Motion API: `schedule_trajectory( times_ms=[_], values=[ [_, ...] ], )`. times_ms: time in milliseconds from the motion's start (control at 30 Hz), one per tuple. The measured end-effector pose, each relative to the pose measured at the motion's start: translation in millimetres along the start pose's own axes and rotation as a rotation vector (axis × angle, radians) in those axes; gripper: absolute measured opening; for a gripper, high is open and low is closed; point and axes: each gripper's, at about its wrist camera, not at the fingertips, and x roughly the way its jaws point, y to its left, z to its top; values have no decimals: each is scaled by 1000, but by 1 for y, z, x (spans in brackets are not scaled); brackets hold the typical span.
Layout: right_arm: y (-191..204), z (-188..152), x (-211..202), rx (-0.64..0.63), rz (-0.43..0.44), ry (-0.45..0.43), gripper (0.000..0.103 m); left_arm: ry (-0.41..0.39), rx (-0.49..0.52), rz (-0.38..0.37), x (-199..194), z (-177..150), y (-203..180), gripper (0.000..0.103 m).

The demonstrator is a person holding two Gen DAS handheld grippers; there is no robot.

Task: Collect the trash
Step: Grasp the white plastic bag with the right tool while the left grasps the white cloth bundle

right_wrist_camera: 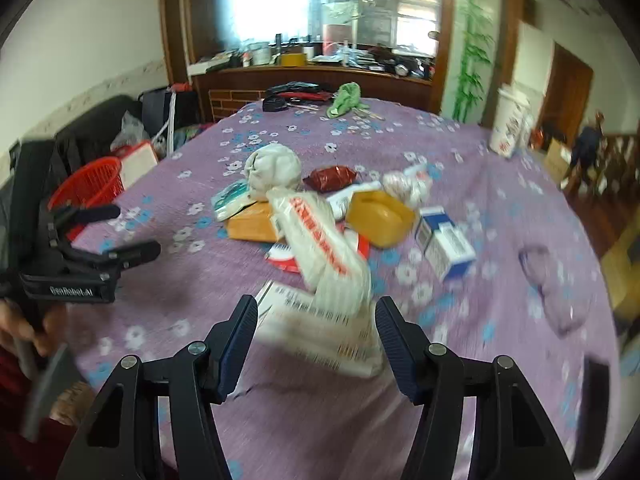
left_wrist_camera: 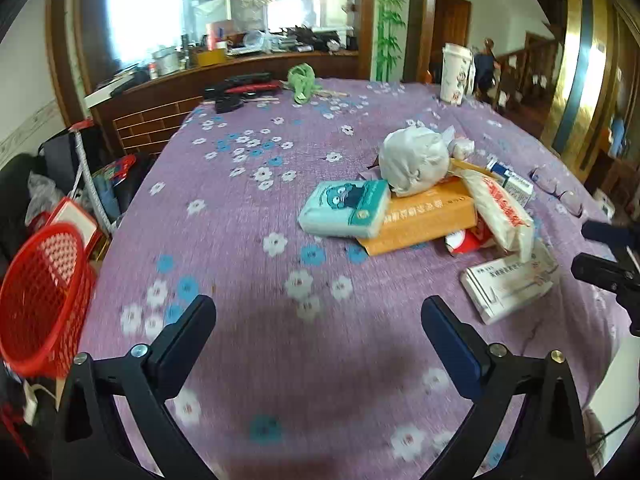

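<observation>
A round table under a purple cloth [left_wrist_camera: 248, 220] printed with white and blue flowers fills both views; its near half and left side lie bare, and the trash sits piled right of centre. One red mesh basket [left_wrist_camera: 42, 300] hangs just off the table's left edge.

In the pile, largest first: one orange envelope-like packet [left_wrist_camera: 432, 220] with printed characters too blurred to read; one knotted white bag [left_wrist_camera: 412, 160] resting on it; one long white wrapper [left_wrist_camera: 504, 208] with red lettering, unreadable, lying across the pile; one teal tissue pack [left_wrist_camera: 344, 210] showing a cartoon face, leaning on the orange packet's left end; one white carton [left_wrist_camera: 504, 284] with dark print, nearest the viewer; one blue-and-white box [right_wrist_camera: 444, 246] to the right; one open yellow box [right_wrist_camera: 380, 216]; one dark red foil packet [right_wrist_camera: 332, 178] at the far side.

At the far right edge stands one white paper cup [left_wrist_camera: 454, 74]; a green cloth [left_wrist_camera: 302, 80] and black tools [left_wrist_camera: 240, 88] lie at the far edge.

The left gripper [left_wrist_camera: 318, 316] hovers over bare cloth, jaws spread wide and holding nothing; its body reads "GenRobot.AI" in the right wrist view. The right gripper [right_wrist_camera: 316, 320] has its jaws parted on either side of the white carton, not clamped on it.
</observation>
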Motion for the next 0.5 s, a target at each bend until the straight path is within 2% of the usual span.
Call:
schedule_trajectory(
  times_ms=[67,200,300,367,400,433,500],
  values=[
    [-1,10,15,-23,7,17,65,23,26,4,10,10,-1,91],
    [-7,23,45,-51,10,64,63,55,56,-6,29,23,-3,91],
    [-9,27,66,-66,12,100,54,80,36,-34,38,27,-1,91],
    [-10,29,73,-73,9,106,54,81,23,-52,38,26,-1,91],
    [-10,29,74,-79,12,104,52,77,28,-56,38,27,-2,91],
    [-10,29,74,-81,8,100,39,69,33,-52,37,27,-3,91],
    [-10,29,71,-76,12,89,35,55,38,-47,37,29,-4,91]
  ],
)
